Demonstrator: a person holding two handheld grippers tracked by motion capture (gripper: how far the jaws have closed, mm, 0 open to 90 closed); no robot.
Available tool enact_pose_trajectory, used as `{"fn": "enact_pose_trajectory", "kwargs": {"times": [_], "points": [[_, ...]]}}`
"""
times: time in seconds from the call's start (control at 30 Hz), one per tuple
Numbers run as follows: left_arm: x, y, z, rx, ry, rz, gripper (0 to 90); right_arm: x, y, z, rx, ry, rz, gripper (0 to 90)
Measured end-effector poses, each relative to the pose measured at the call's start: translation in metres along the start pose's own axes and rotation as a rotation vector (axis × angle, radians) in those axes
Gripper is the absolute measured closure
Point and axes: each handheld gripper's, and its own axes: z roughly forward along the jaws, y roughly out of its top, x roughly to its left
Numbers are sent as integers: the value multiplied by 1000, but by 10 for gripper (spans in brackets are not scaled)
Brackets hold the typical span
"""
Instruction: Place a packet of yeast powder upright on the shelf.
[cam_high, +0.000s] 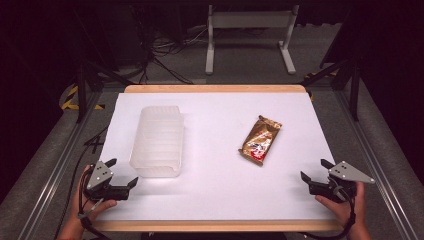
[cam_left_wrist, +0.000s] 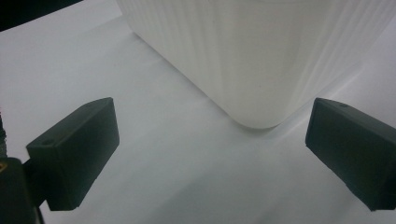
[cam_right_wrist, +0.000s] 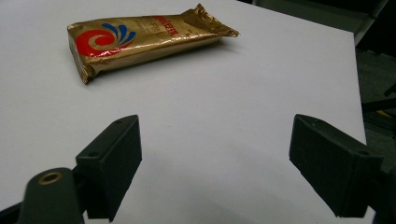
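Two open claws, left claw (cam_high: 122, 172) and right claw (cam_high: 314, 169), one tub (cam_high: 157, 141), one packet (cam_high: 260, 140).

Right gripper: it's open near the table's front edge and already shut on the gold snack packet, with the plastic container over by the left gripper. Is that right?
Not quite. The right gripper is open and holds nothing; the gold snack packet lies flat on the table ahead of it, untouched, as the right gripper view shows. The plastic container is indeed by the left gripper.
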Motion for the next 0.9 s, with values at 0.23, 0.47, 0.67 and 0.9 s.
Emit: {"fn": "enact_pose_trajectory", "kwargs": {"times": [0.23, 0.47, 0.67, 0.9], "points": [[1, -2, -2, -1, 2, -8, 37, 0, 7, 3, -22, 36, 24, 172], [-1, -3, -2, 14, -1, -1, 37, 0, 17, 14, -15, 52, 32, 179], [-2, -6, -5, 27, 3, -3, 38, -6, 37, 32, -14, 76, 47, 193], [-4, -10, -9, 39, 8, 6, 37, -10, 54, 54, 2, 100, 66, 205]]}}
